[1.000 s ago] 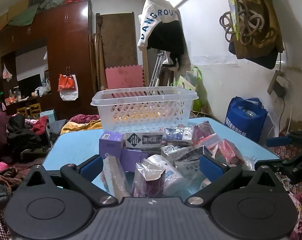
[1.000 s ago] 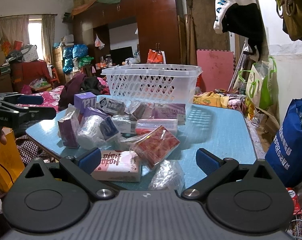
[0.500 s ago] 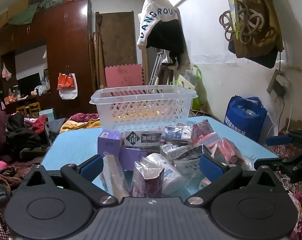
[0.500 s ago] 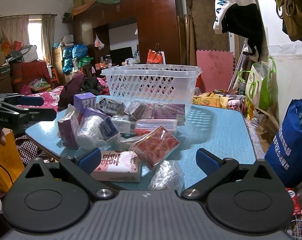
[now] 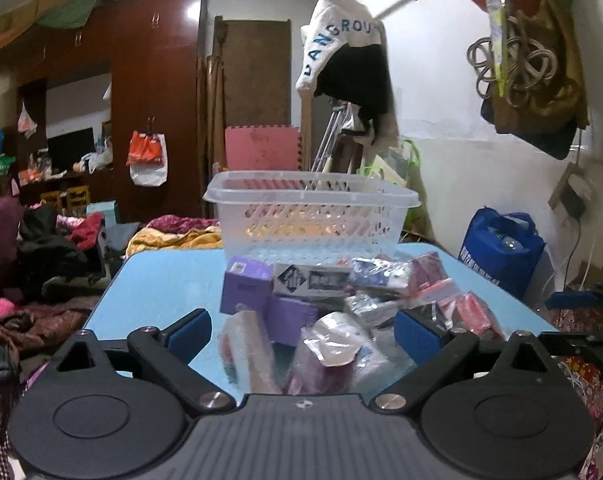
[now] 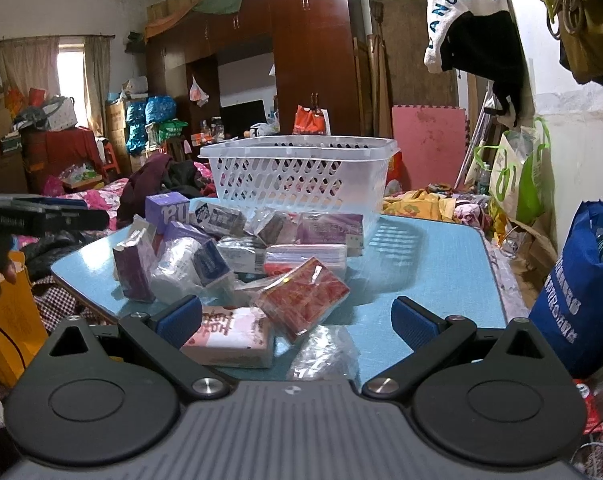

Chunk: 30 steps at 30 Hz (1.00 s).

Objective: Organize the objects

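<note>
The left gripper (image 5: 303, 330) has its jaws wide but closing, with packets (image 5: 325, 344) between them, not yet pinched; the right gripper (image 6: 297, 320) is spread over the pink pack (image 6: 229, 336) near the tabletop's (image 6: 421, 264) front edge; the basket (image 6: 297, 176) stands at the far edge.

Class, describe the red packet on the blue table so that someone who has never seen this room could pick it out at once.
Start at the white basket at the far end of the blue table. A heap of wrapped packets lies in front of it. At the heap's near edge the red packet leans tilted on a pink-and-white pack; it alone is bright red with gold print.
</note>
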Motion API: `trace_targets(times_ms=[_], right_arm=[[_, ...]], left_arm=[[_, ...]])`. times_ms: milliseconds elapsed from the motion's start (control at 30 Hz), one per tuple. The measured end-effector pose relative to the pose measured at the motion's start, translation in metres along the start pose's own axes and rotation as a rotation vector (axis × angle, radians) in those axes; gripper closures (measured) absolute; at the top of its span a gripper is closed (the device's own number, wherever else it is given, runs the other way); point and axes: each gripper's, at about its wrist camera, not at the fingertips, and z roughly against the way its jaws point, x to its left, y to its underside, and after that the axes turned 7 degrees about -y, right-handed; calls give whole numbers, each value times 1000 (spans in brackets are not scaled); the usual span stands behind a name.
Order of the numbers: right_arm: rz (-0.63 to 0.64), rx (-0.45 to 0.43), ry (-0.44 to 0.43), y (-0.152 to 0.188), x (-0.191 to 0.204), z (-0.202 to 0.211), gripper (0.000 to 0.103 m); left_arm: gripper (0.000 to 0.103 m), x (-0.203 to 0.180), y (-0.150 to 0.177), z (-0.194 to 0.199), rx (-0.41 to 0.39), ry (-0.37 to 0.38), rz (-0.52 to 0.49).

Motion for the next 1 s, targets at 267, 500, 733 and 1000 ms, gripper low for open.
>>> trace_targets(times_ms=[267, 500, 733, 1000], right_arm=[[49, 12, -30, 8, 0, -1, 1], [97, 88, -24, 19, -4, -19, 23], [72, 130, -18, 26, -12, -29, 41], [46, 129, 1, 24, -18, -25, 59]], left_arm=[[12, -17, 16, -16, 55, 39, -56], [24, -19, 29, -32, 80, 53, -60], [24, -18, 29, -40, 61, 60, -50], [43, -20, 29, -44, 59, 99, -43]])
